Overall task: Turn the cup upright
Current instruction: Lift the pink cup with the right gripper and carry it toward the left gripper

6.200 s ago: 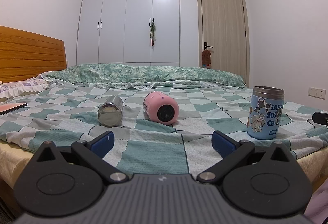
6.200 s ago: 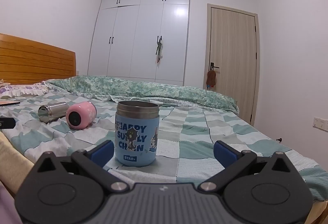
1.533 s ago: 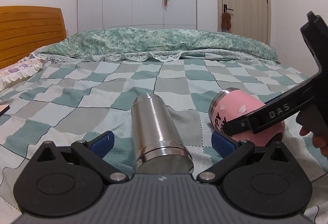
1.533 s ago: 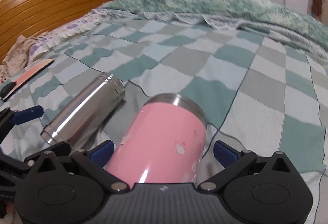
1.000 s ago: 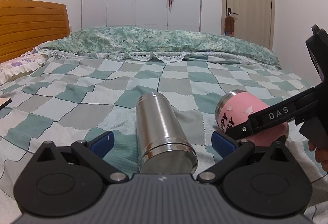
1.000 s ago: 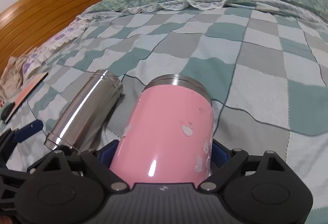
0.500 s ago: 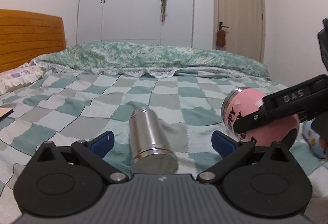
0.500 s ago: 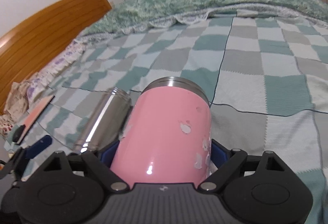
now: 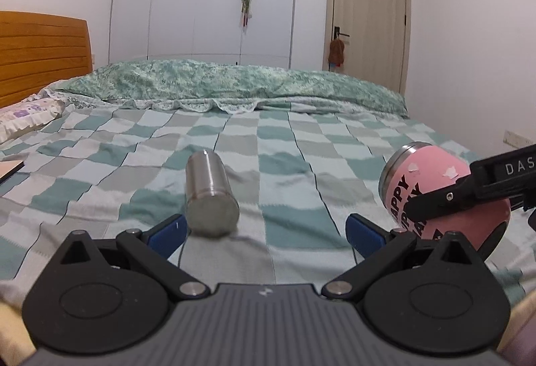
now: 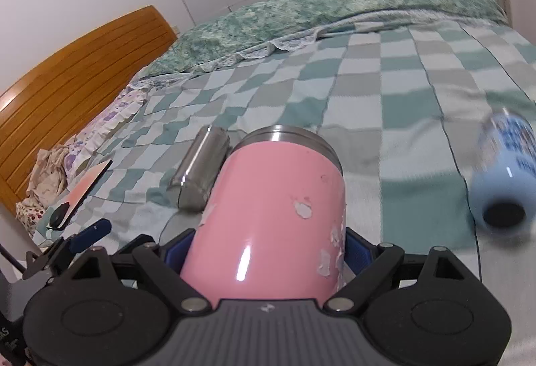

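Change: pink cup is now lifted off the bed; half a second ago it was lower, and a second and a half ago it lay on the quilt between open fingers.
Meaning: grasp and lift are judged done; the turn to upright is judged still to come.
Pink cup: held in the air to the right of the left gripper, tilted, steel rim pointing up and away toward the headboard side; base toward the right gripper's body. In the left view it is seen clear of the quilt.
Right gripper: fingers are clenched on the pink cup's lower body, one on each side. It is pitched so that the cup points forward and upward, not yet vertical.
Left gripper: fingers are spread wide with nothing between them. It is held low and level over the near edge of the bed, pulled back from the steel cup.
Steel cup: lying on its side on the quilt, base toward the left gripper, untouched, apart from the fingers.
Blue cup: seen blurred at the right of the right view; whether it stands cannot be told from this tilted view.
Next: further rotation of the right wrist is judged needed, then setting the base down on the soft quilt, where tipping is a risk.
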A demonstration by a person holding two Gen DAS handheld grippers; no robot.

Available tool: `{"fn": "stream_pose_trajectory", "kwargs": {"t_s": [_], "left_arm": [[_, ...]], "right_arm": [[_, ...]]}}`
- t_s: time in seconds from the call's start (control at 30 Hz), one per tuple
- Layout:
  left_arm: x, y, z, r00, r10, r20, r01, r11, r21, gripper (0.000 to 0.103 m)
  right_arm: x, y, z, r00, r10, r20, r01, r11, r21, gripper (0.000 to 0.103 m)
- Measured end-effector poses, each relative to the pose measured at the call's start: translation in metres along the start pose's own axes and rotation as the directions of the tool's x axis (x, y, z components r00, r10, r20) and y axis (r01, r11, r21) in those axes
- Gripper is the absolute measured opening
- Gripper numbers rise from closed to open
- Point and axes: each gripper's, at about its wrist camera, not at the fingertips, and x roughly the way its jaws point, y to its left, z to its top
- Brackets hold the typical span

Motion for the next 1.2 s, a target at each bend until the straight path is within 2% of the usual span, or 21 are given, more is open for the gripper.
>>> {"fn": "stream_pose_trajectory", "kwargs": {"t_s": [0.2,0.5,0.63,0.7,0.8,0.93,1.0,1.03,1.2], "left_arm": [[-0.022,-0.015,-0.016,0.999,0.018,-0.037,-0.017,1.000,0.022,0.103],[-0.043,-0.032,-0.031,0.997,0.045,-0.069,-0.042,0.998,0.041,0.103],[-0.045,-0.032,-0.035,0.993,0.058,-0.101,-0.059,0.998,-0.007,0.103],[-0.047,-0.032,-0.036,0.992,0.056,-0.111,-0.059,0.998,-0.021,0.103],[-0.053,-0.037,-0.037,0.990,0.076,-0.117,-0.076,0.997,0.001,0.103],[-0.061,-0.043,-0.035,0.990,0.089,-0.112,-0.086,0.996,0.025,0.103],[-0.065,-0.047,-0.033,0.990,0.091,-0.106,-0.087,0.996,0.034,0.103],[-0.067,-0.050,-0.032,0.991,0.090,-0.102,-0.086,0.996,0.040,0.103],[-0.070,-0.065,-0.023,0.991,0.084,-0.102,-0.078,0.995,0.058,0.103]], "right_arm": [[-0.010,-0.009,-0.041,1.000,-0.018,0.002,0.018,0.999,0.049,0.089],[0.003,-0.025,-0.083,0.997,-0.078,-0.026,0.080,0.994,0.080,0.090],[0.003,-0.021,-0.090,0.997,-0.076,0.002,0.076,0.996,0.050,0.087],[0.008,-0.024,-0.093,0.998,-0.050,-0.034,0.052,0.996,0.069,0.084],[0.007,-0.021,-0.095,0.998,-0.067,0.000,0.067,0.996,0.056,0.084],[0.004,-0.029,-0.093,1.000,-0.019,-0.005,0.020,0.997,0.074,0.083],[-0.003,-0.034,-0.092,1.000,0.010,0.007,-0.011,0.997,0.082,0.092],[-0.008,-0.036,-0.091,1.000,0.024,0.017,-0.025,0.996,0.081,0.102],[-0.043,-0.052,-0.086,0.992,0.078,0.103,-0.083,0.996,0.040,0.103]]}}
